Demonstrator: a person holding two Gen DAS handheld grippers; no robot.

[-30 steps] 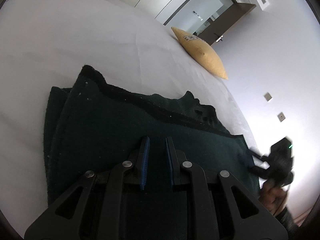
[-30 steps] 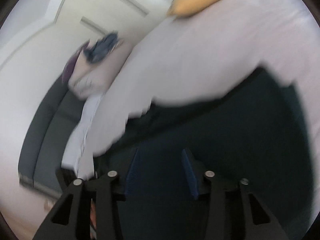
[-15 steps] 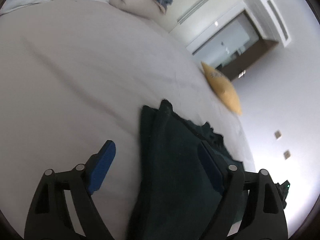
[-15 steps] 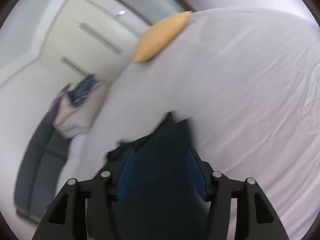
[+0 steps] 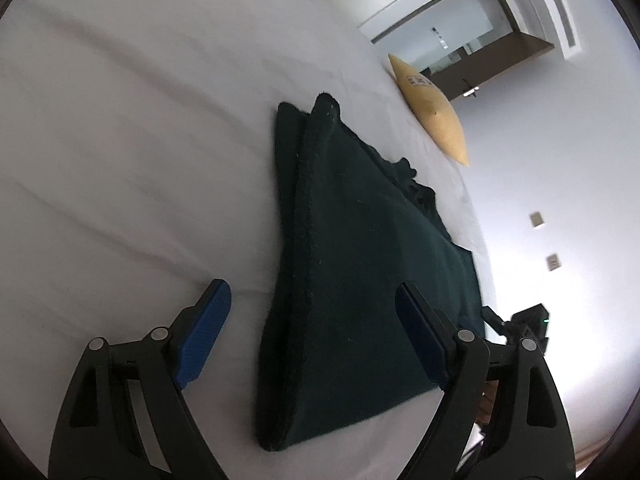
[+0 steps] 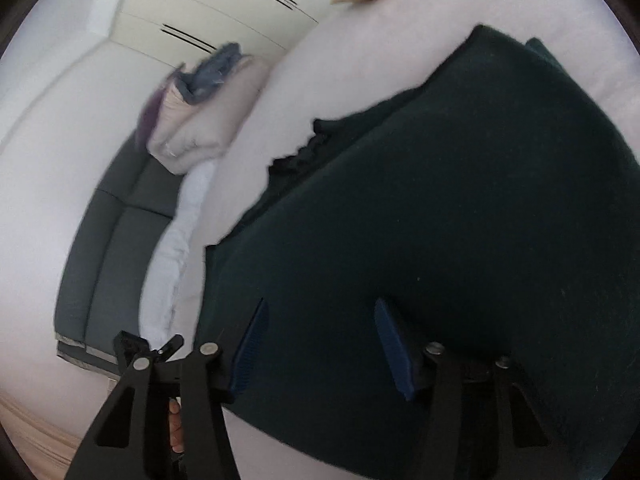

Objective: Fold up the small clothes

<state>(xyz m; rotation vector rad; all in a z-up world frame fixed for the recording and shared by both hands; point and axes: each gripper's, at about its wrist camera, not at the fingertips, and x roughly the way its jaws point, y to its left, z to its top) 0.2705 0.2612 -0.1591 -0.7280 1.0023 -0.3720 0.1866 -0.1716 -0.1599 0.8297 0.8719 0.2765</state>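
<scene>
A dark green garment [image 5: 360, 264] lies folded in layers on the white bed [image 5: 120, 140]. My left gripper [image 5: 312, 320] is open wide and hovers at the garment's near left edge. One blue pad is over the sheet and the other over the cloth, and nothing is pinched. The right wrist view shows the same garment [image 6: 440, 220] filling the frame. My right gripper [image 6: 320, 344] hovers open over it, its pads apart and holding nothing. From the left wrist view, the right gripper [image 5: 520, 328] appears at the garment's far right corner.
A yellow pillow [image 5: 436, 112] lies beyond the garment near the bed's edge. A heap of bedding and clothes [image 6: 200, 112] sits at the bed's far end above a dark grey sofa [image 6: 112, 240]. A doorway [image 5: 452, 40] opens in the back wall.
My left gripper was shut low over the garment and now stands open wide, shifted left to its edge. The right gripper swung away and back over the cloth, its jaws slightly wider.
</scene>
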